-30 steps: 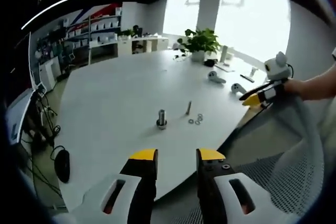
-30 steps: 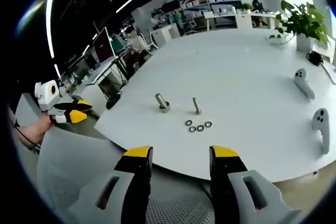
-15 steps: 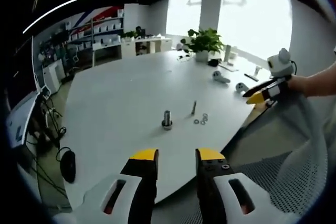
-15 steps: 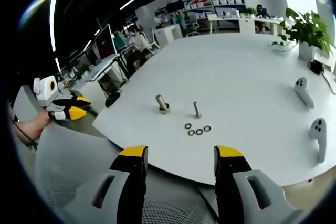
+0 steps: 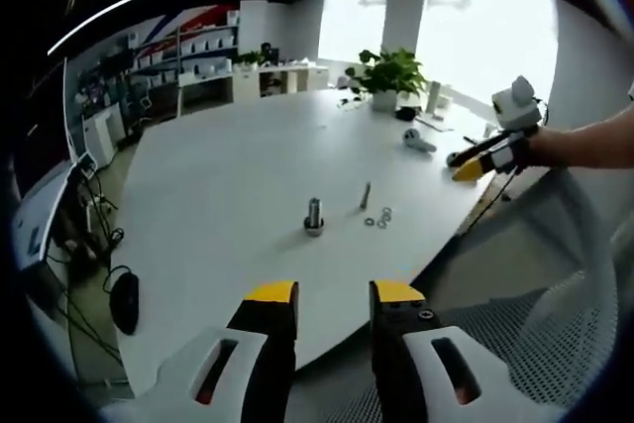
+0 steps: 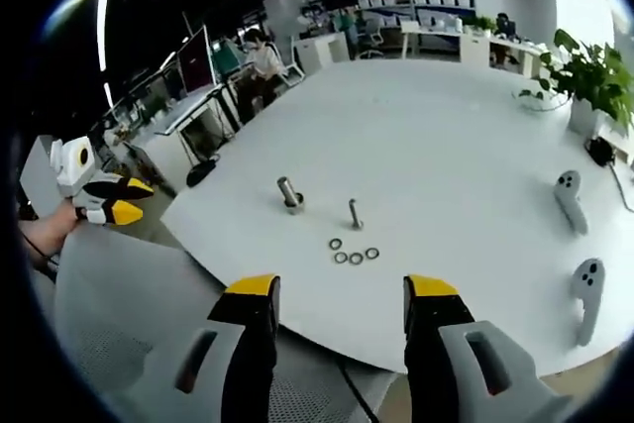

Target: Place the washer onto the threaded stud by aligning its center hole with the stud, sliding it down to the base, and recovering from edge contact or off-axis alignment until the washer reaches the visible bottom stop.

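On white table (image 6: 475,146): four washers (image 6: 349,253) beside threaded stud (image 6: 354,213) | both tongs (image 5: 332,296) (image 6: 342,289) released | no legible writing

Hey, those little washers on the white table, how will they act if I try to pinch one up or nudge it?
The washers look like thin flat rings lying flush on the smooth white table, so one would probably slide when nudged rather than lift. Being so thin, they are likely awkward to pinch. Tipped on edge, one might roll.
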{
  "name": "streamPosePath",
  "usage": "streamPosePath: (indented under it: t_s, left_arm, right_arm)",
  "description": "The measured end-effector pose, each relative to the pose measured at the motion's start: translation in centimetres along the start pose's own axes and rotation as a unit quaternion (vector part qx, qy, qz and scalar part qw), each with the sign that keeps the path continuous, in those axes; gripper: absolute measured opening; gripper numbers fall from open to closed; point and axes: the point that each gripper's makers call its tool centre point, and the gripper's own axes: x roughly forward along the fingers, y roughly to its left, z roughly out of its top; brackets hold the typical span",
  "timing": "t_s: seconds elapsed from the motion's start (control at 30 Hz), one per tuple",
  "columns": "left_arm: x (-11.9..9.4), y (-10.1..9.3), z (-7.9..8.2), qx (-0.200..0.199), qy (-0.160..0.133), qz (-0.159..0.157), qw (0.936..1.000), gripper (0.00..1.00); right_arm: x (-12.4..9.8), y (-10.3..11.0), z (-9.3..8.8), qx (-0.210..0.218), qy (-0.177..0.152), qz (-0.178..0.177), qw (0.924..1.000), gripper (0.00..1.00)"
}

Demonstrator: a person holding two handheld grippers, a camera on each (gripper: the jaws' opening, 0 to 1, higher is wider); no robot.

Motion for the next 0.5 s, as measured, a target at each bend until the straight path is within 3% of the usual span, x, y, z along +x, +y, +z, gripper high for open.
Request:
streamPosePath:
  t_s: [0.3,0.4,0.5]
  left_arm:
    - [0.1,0.3,-0.6,-0.003,0.013,0.003,0.9999,0.25]
    - [0.2,0.4,-0.9,-0.004,0.021,0.004,0.9998,0.25]
    - [0.1,0.8,-0.9,-0.017,0.017,0.009,0.9997,0.25]
  right_arm:
    - [4.1,-1.7,-1.0,-0.02,0.053,-0.008,0.9984,0.44]
    - [5.1,-2.1,-1.9,-0.069,0.086,-0.008,0.9938,0.34]
    - [6.6,-2.3,-2.5,-0.097,0.111,-0.007,0.9891,0.33]
